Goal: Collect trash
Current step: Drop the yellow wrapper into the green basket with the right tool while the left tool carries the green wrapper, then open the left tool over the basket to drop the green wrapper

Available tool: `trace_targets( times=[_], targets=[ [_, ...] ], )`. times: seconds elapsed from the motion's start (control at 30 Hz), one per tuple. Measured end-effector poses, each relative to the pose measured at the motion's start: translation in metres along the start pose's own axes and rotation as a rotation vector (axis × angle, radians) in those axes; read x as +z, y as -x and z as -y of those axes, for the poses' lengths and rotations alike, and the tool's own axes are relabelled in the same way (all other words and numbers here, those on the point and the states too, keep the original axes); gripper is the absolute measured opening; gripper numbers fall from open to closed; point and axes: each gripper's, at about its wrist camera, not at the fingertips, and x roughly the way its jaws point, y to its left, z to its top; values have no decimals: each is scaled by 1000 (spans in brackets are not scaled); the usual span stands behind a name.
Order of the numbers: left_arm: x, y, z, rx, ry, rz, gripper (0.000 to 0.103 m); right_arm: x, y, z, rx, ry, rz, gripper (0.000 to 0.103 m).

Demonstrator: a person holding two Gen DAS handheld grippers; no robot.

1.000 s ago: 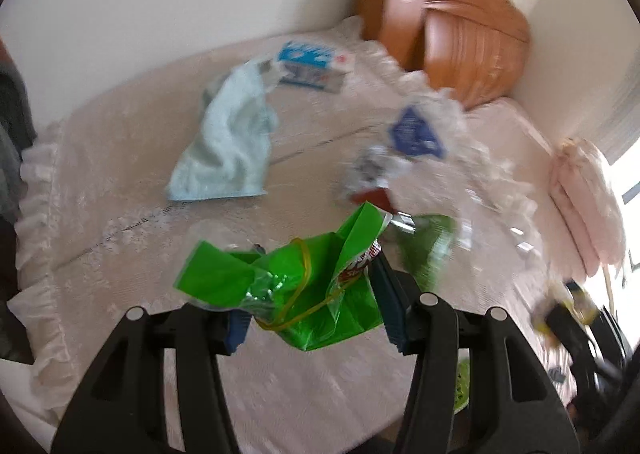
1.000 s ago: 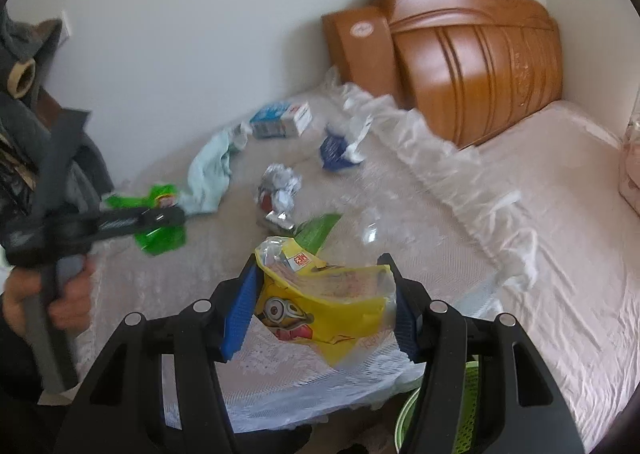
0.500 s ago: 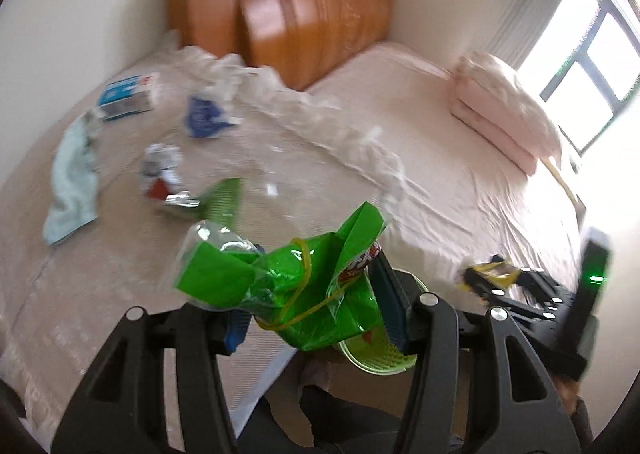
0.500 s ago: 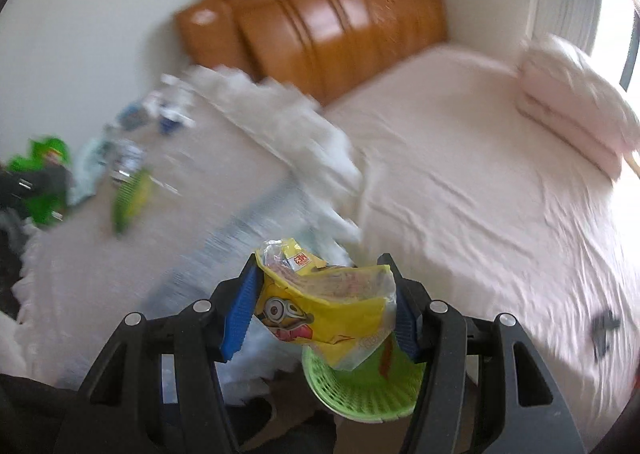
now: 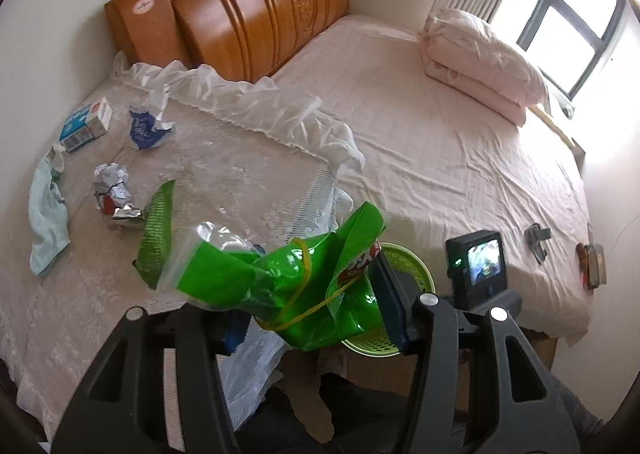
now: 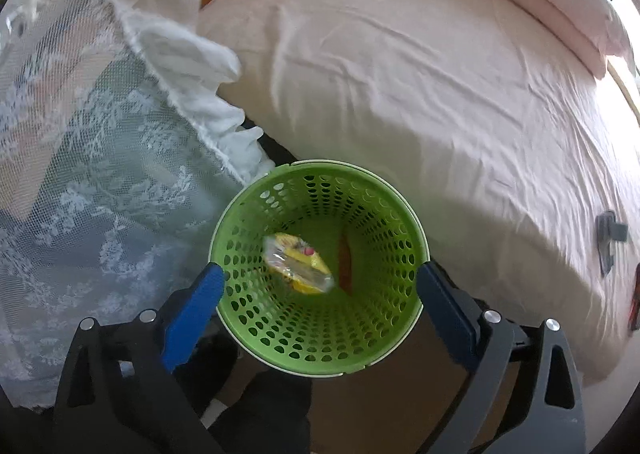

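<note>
My left gripper is shut on a crumpled green snack bag with a yellow rubber band, held above the lace-covered table's corner. Behind it the green perforated basket shows on the floor by the bed. My right gripper is open and empty right above that basket. The yellow snack bag lies inside the basket next to an orange wrapper. On the table lie another green bag, a silver wrapper, a blue wrapper and a carton.
A light blue cloth lies at the table's left. The pink bed with a wooden headboard and folded quilt fills the right. The right gripper's screen shows beside the basket. Small objects lie on the bed edge.
My right gripper swung down over the basket, opened and let the yellow bag drop in. My left gripper kept turning right with the green bag still held.
</note>
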Motion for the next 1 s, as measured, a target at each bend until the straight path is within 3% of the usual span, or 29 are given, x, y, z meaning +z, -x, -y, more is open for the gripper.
trace_targets(
  times=[0.2,0.47,0.5,0.53,0.63,0.83,1.0],
  targets=[
    [1,-22,34,-26,-74,-46,52,4,61,34,-20,-48,117,101],
    [-3,-97,90,-115,-170,-186,53,2,129,86,-68,-130,240,101],
    [-6,-110,97,-121,-179,-208,57,0,130,91,-66,-140,243,101],
    [-9,-121,103,-130,-189,-230,70,-2,132,96,-65,-149,245,101],
    [-26,-160,119,-131,-226,-302,87,-6,128,106,-66,-161,232,101],
    [-60,-219,136,-98,-248,-441,89,-12,92,117,-55,-191,157,101],
    [-55,-212,134,-99,-218,-426,89,-9,84,112,-52,-183,140,101]
  ],
)
